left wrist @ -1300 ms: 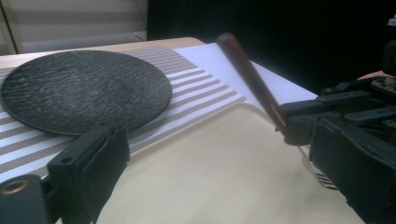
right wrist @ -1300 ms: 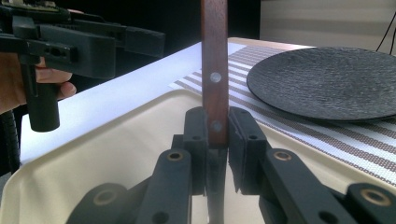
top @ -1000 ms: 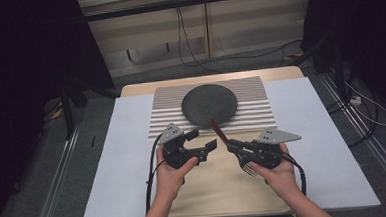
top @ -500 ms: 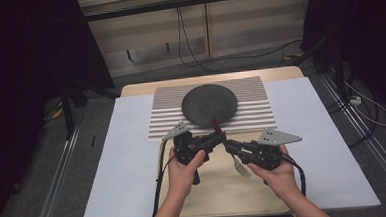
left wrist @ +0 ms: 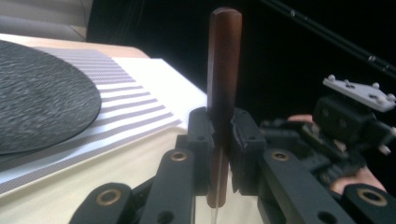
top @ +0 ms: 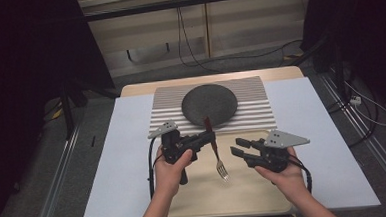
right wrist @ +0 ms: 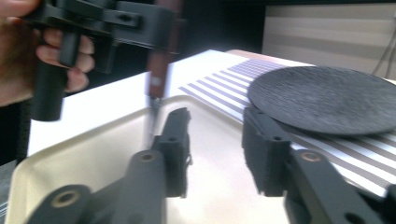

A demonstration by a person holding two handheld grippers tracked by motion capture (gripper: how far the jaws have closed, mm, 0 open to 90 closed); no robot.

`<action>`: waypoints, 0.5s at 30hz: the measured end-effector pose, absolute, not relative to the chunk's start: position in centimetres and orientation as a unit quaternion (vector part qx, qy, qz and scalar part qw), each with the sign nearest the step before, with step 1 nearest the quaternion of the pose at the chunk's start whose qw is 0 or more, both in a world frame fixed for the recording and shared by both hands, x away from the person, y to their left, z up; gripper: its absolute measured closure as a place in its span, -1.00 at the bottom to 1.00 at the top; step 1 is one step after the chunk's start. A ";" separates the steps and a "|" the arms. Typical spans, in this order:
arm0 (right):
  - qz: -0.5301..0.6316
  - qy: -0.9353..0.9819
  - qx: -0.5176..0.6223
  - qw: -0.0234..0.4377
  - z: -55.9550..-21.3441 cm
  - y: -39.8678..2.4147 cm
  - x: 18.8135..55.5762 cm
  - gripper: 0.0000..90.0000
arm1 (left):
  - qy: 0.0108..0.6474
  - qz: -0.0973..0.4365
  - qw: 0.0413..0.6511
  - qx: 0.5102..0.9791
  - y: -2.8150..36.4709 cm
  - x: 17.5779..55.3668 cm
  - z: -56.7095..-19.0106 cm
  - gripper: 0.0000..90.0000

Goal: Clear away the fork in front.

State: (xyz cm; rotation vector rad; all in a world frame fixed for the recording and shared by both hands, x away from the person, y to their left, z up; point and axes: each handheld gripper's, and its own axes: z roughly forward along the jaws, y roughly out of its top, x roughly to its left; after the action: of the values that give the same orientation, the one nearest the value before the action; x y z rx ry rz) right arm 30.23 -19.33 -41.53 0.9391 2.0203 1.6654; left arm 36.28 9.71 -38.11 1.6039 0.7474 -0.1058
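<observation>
A fork [top: 216,152] with a brown wooden handle [left wrist: 224,70] hangs upright over the beige tray [top: 200,193], tines down. My left gripper [top: 208,136] is shut on that handle; in the left gripper view the jaws [left wrist: 218,135] press it from both sides. My right gripper [top: 237,152] stands open a little to the right of the fork, with nothing between its fingers [right wrist: 175,135]. In the right gripper view the fork handle [right wrist: 159,70] hangs to the upper left of my open right gripper [right wrist: 217,140].
A dark round plate [top: 209,104] lies on a striped mat [top: 253,110] behind the tray. A white cloth [top: 301,118] covers the table on both sides. Cables run across the floor beyond the table.
The left gripper moved right and shut on the fork's handle. The right gripper let go of the fork and drew back to the right, now open.
</observation>
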 end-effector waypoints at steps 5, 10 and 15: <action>0.582 0.708 0.349 0.195 -41.5 -20.8 30.3 0.11 | 0.330 -0.044 0.622 0.708 10.9 36.4 -37.9 0.79; 0.579 0.699 0.363 0.208 -41.7 -22.1 30.3 -0.04 | 0.334 -0.043 0.610 0.718 11.8 36.6 -38.0 0.79; 0.569 0.703 0.372 0.209 -42.3 -23.3 29.9 -0.18 | 0.337 -0.046 0.598 0.726 12.7 36.6 -38.0 0.79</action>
State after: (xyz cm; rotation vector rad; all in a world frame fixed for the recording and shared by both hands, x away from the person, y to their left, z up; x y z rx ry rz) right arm 29.86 -23.30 -42.29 1.0356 1.9562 1.5832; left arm 36.60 12.69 -38.04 1.6838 0.7812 -0.1077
